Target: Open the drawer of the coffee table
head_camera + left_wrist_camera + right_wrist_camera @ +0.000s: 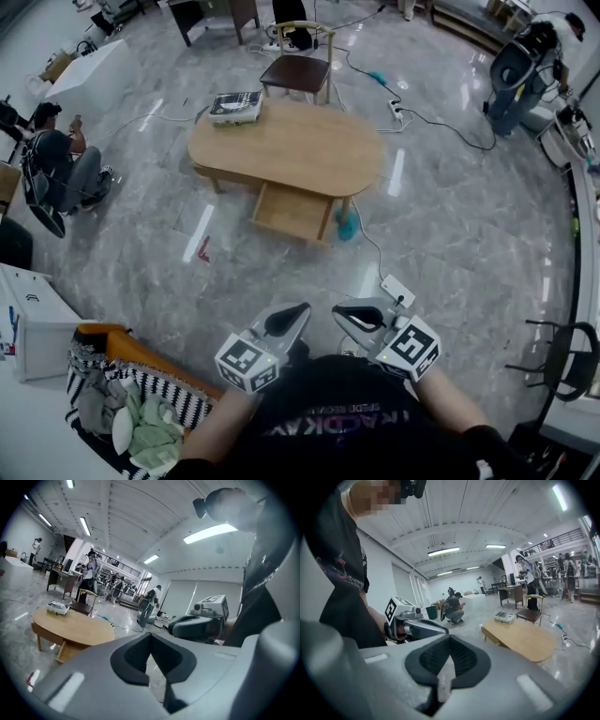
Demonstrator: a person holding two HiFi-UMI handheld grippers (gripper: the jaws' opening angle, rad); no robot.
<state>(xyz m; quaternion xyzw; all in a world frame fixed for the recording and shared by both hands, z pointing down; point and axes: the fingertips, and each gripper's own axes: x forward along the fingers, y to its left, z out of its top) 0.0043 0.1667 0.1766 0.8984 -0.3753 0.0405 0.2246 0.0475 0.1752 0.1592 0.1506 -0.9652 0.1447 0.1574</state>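
Observation:
The oval wooden coffee table (291, 145) stands on the grey marble floor a few steps ahead of me. Its drawer (292, 212) is pulled out from under the top on the side facing me. Both grippers are held close to my body, far from the table. The left gripper (286, 322) has its jaws shut with nothing between them, and so does the right gripper (359, 316). The table (70, 624) and drawer (69, 651) show at the left of the left gripper view, beyond the left gripper (150, 641). The right gripper (449, 644) has the table (520, 639) at its right.
A stack of books (235, 106) lies on the table's far left end, with a wooden chair (298, 67) behind it. A teal duster (346, 226), a cable and a power strip (397, 290) lie by the drawer. A person (61, 164) crouches at the left. A laundry basket (131, 398) sits by my left side.

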